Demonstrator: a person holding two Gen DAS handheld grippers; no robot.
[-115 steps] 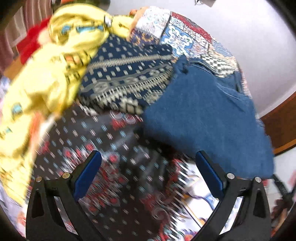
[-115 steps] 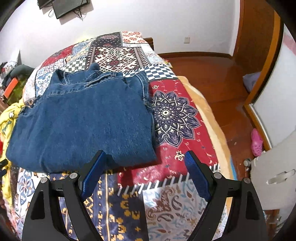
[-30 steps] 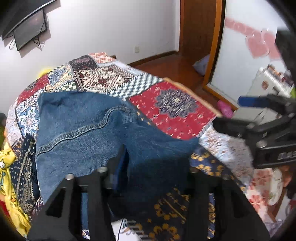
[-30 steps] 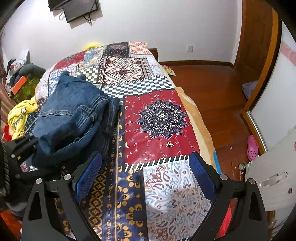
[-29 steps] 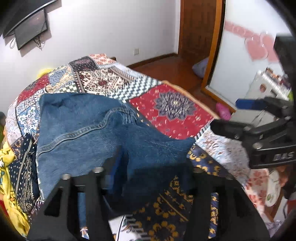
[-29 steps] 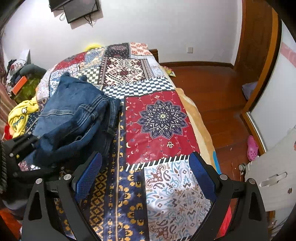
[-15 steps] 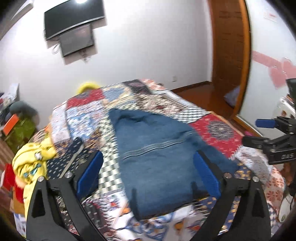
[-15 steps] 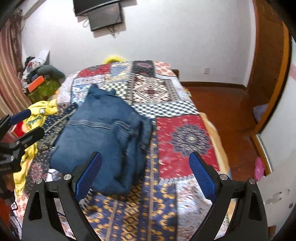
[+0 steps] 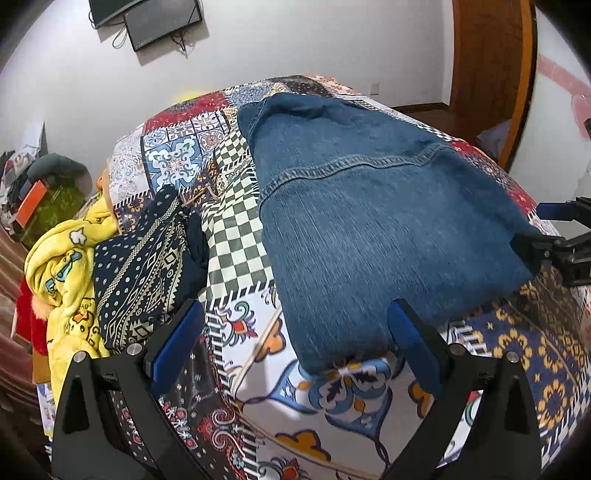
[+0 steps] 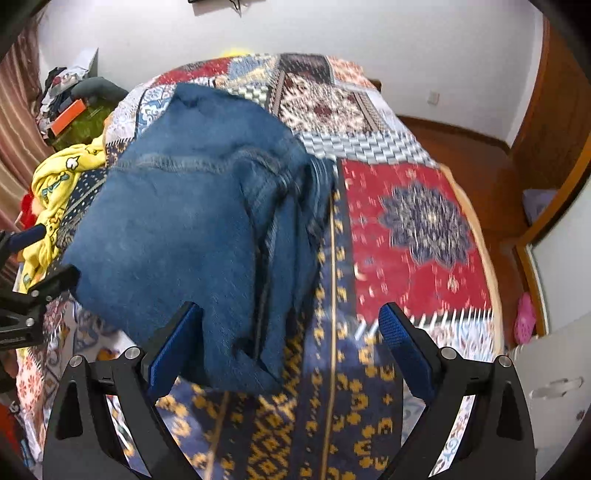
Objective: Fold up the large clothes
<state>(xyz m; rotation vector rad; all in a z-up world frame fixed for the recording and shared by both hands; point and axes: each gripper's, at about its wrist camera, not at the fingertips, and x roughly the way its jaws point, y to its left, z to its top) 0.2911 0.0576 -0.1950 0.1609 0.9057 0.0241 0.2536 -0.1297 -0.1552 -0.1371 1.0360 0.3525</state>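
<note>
One big bed is seen taking up most of both views, covered edge to edge by a patchwork quilt with red, checkered and navy-and-gold panels. Folded jeans are laid on top of the quilt, roughly in the middle of the bed, with a stitched seam curving across the upper layer; in the right wrist view the stacked edges of the folds are shown down the side facing the red panel. A navy patterned cloth is draped at the bed's edge beside the checkered patch, and a yellow cartoon-print garment is bunched up right against it, with something red tucked under that. The left gripper is held with its jaws spread wide over the near end of the quilt, nothing between the blue pads, one pad just in front of the jeans' near edge and the other over the navy cloth side. The right gripper is spread wide too, nothing pinched, and the near corner of the jeans is seen between and above its pads, though contact can't be told because of blur. Each gripper is also caught at the edge of the other's view, beside the jeans. A dark screen is mounted on the white wall behind the bed.
</note>
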